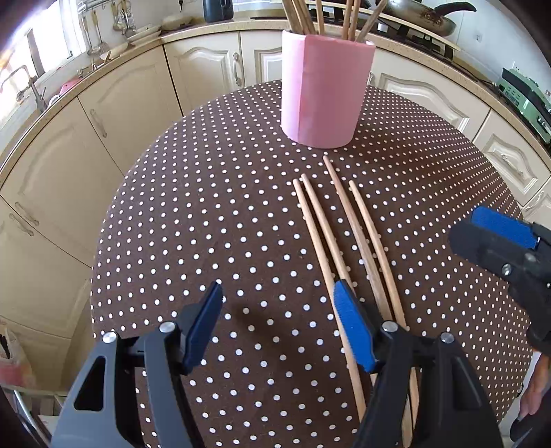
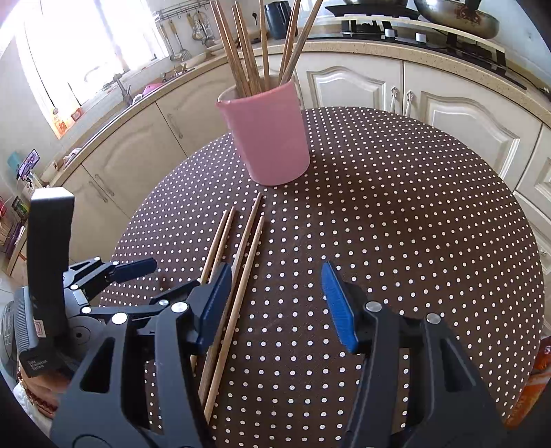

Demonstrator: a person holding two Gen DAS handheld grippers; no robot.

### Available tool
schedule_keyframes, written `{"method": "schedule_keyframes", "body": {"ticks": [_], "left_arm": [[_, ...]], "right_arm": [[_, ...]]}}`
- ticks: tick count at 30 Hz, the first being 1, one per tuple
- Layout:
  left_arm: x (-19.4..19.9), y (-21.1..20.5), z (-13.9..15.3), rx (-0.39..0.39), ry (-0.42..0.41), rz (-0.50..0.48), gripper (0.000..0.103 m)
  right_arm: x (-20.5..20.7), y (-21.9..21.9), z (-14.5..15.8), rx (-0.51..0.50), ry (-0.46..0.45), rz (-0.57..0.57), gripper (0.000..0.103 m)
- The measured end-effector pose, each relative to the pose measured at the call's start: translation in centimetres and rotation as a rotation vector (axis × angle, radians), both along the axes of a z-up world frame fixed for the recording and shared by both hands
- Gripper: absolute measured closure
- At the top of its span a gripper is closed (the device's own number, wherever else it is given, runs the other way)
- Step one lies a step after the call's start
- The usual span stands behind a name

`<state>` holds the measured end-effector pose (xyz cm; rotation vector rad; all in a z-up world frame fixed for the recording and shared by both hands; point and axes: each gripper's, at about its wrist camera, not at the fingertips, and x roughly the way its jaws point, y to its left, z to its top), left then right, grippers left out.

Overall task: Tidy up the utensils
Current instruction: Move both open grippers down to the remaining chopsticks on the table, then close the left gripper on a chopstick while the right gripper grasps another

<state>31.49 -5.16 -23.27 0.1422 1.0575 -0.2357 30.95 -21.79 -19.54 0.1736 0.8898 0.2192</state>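
Observation:
Several wooden chopsticks (image 1: 344,224) lie side by side on the round table (image 1: 206,213), pointing toward a pink holder (image 1: 323,93) that has more chopsticks standing in it. My left gripper (image 1: 277,293) is open and empty, just left of the lying chopsticks, with its right finger over them. My right gripper (image 2: 275,275) is open and empty, just right of the same chopsticks (image 2: 241,248), in front of the pink holder (image 2: 272,138). The right gripper also shows in the left wrist view (image 1: 502,241), and the left gripper in the right wrist view (image 2: 165,275).
The table has a brown cloth with white dots (image 2: 396,206). Cream kitchen cabinets (image 1: 113,120) and a counter curve behind it. A frying pan (image 2: 458,17) sits on the stove at the back right.

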Motion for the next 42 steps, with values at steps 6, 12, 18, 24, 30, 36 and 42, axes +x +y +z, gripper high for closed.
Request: {"method": "schedule_keyframes", "body": {"ticks": [6,12,18,24,30,36,42], "left_arm": [[1.6,0.2,-0.1,-0.021,0.038,0.01,0.037],[1.9,-0.5,-0.1,0.026,0.02,0.013,0.037],[2.1,1.0,-0.3,0.018,0.011,0.002,0.045],[2.5,2.1,-0.5,0.005,0.015,0.003,0.053],[3.1,1.8,-0.3,0.021,0.013,0.001,0.062],[3.9,1.7,0.0,0.016,0.021,-0.007,0.087],[4.6,1.2,0.0,0.013,0.036,-0.006,0.092]], "right_arm": [[0.9,0.3,-0.7,-0.016,0.04,-0.008,0.049],[2.3,0.7,-1.5,-0.058,0.1,-0.001,0.049],[4.1,2.2,-2.5,-0.073,0.167,0.072,0.062],[5.6,3.7,-3.2,-0.074,0.21,0.113,0.07],[6.4,5.7,-3.4,-0.145,0.234,0.142,0.076],[6.7,7.2,-3.7,-0.224,0.27,0.205,0.086],[7.9,7.2,-3.6,-0.248,0.322,0.233,0.09]]}}
